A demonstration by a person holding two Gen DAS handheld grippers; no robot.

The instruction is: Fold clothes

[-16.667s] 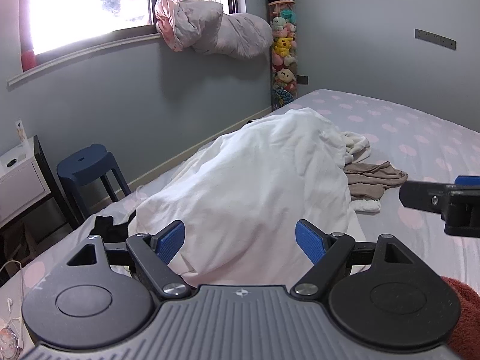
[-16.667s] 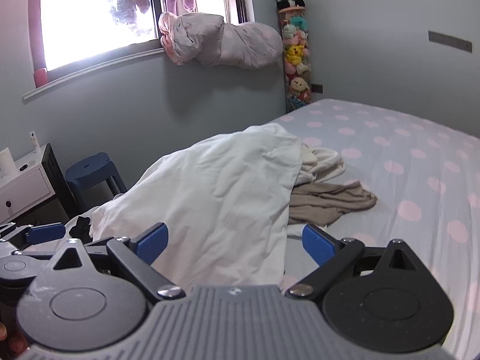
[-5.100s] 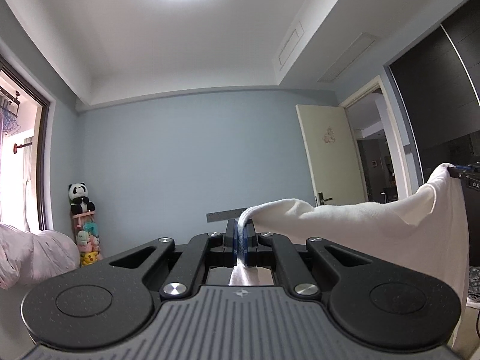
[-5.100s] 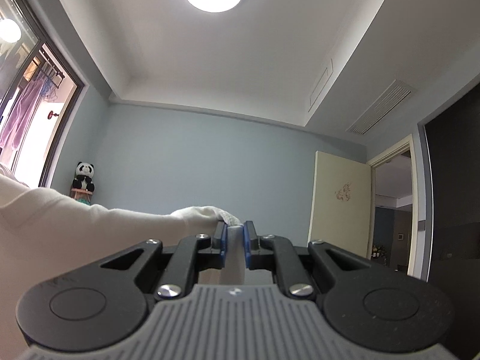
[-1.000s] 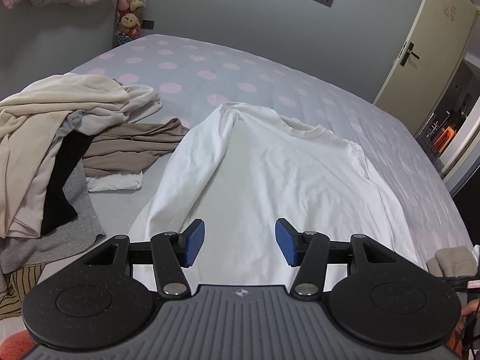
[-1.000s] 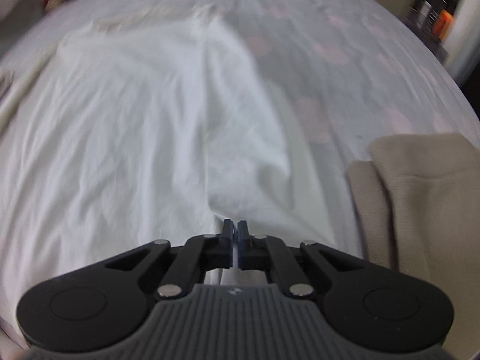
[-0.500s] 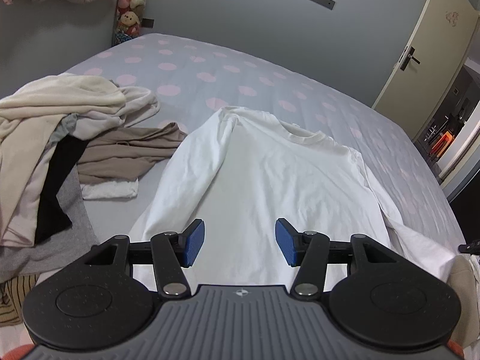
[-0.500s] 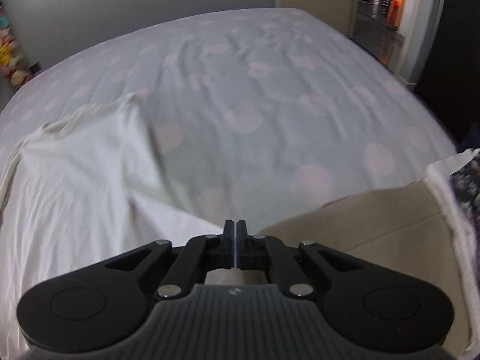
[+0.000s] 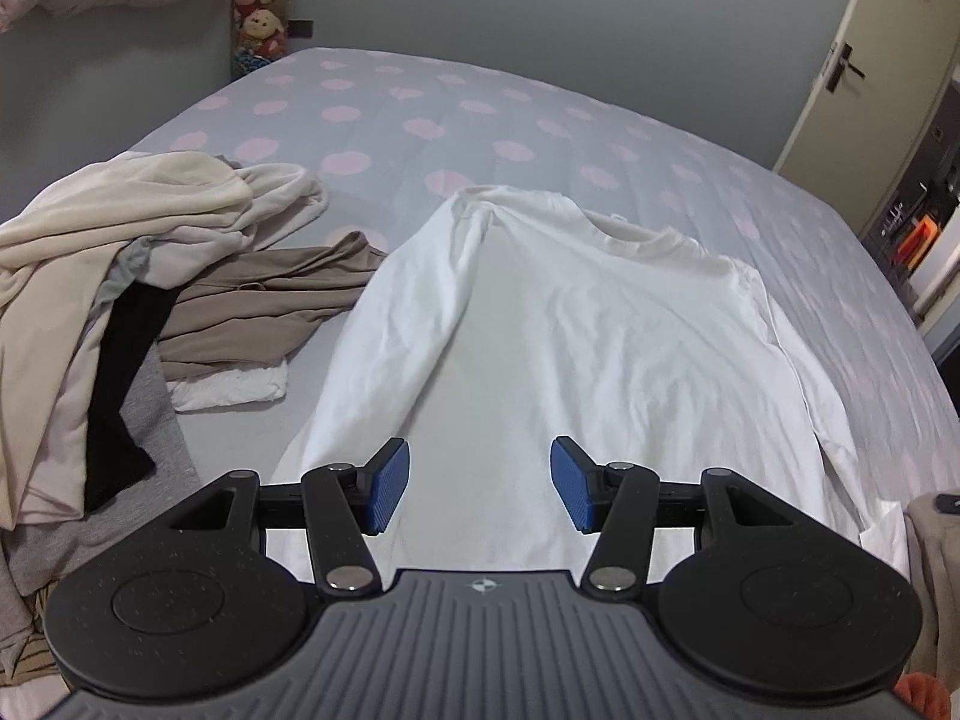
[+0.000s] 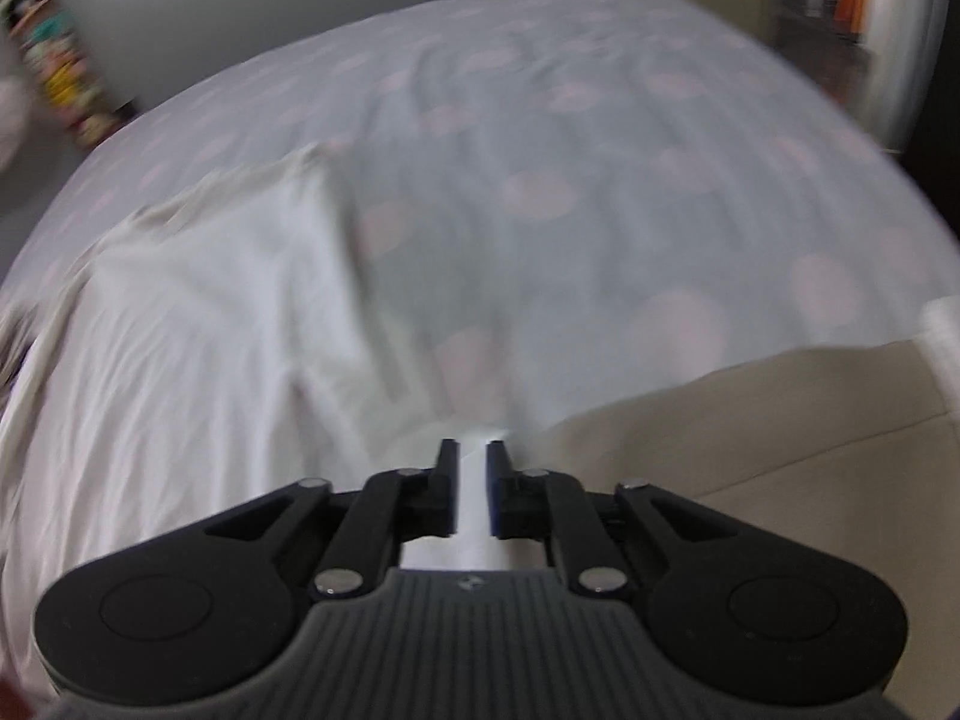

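Note:
A white long-sleeved shirt (image 9: 576,324) lies spread flat on the grey bed with pink dots (image 9: 480,120), collar at the far end. My left gripper (image 9: 480,483) is open and empty above the shirt's near hem. In the blurred right wrist view the shirt (image 10: 198,324) lies at the left. My right gripper (image 10: 472,474) is slightly parted with the white sleeve end between its fingers; the jaws do not press on it. The sleeve (image 9: 822,414) runs down the shirt's right side.
A heap of unfolded clothes (image 9: 120,252) lies on the bed's left: cream, brown, black and grey pieces. A folded beige garment (image 10: 780,450) lies at the right near my right gripper. A door (image 9: 864,54) and plush toys (image 9: 261,6) stand beyond the bed.
My right gripper has opened a little around the sleeve end that it held shut, and swung slightly. The sleeve now lies straighter beside the shirt. My left gripper stays open above the hem.

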